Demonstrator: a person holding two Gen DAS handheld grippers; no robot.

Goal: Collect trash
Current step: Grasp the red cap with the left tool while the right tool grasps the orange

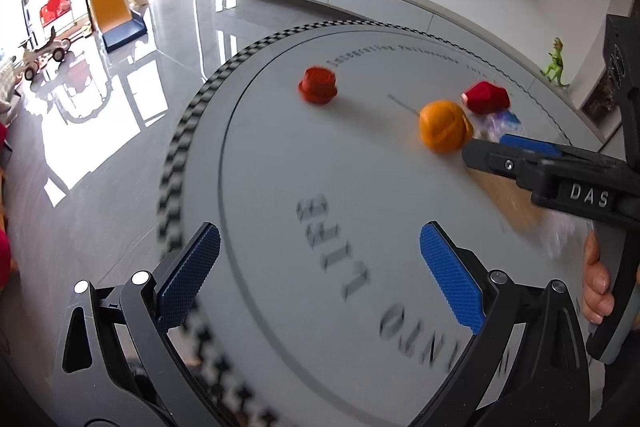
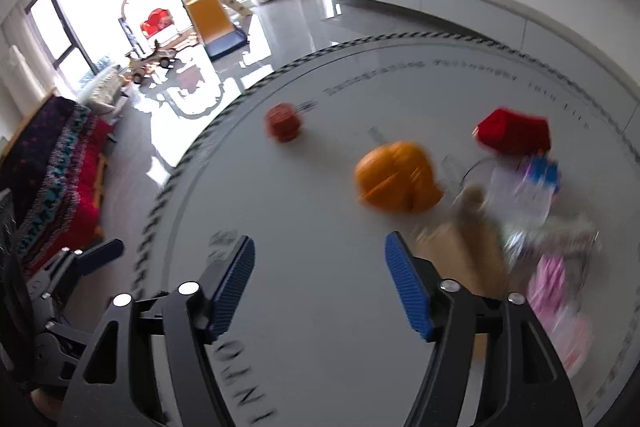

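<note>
While both views are smeared by motion blur, the layout on the round grey table reads well enough. Furthest to the left gripper's left, beyond the table's chequered edge, lies glossy floor with a toy slide far off by the windows. That left gripper hangs over the near part of the table with its blue pads spread wide and nothing between them. Ahead of it and slightly left sits a dark red crumpled piece, well apart from the rest. Ahead and to its right is an orange crumpled piece, with a bright red piece just beyond it and a clear plastic wrapper with blue print beside both.

From the right gripper, likewise released with its pads parted and empty, the dark red piece is ahead and a little left. The orange piece is straight ahead, a bit right of centre. Just off its right finger lies a brown paper item, too blurred to tell more. Further right are the clear wrapper, the bright red piece beyond it, and a pink packet near the table's right edge.
</note>
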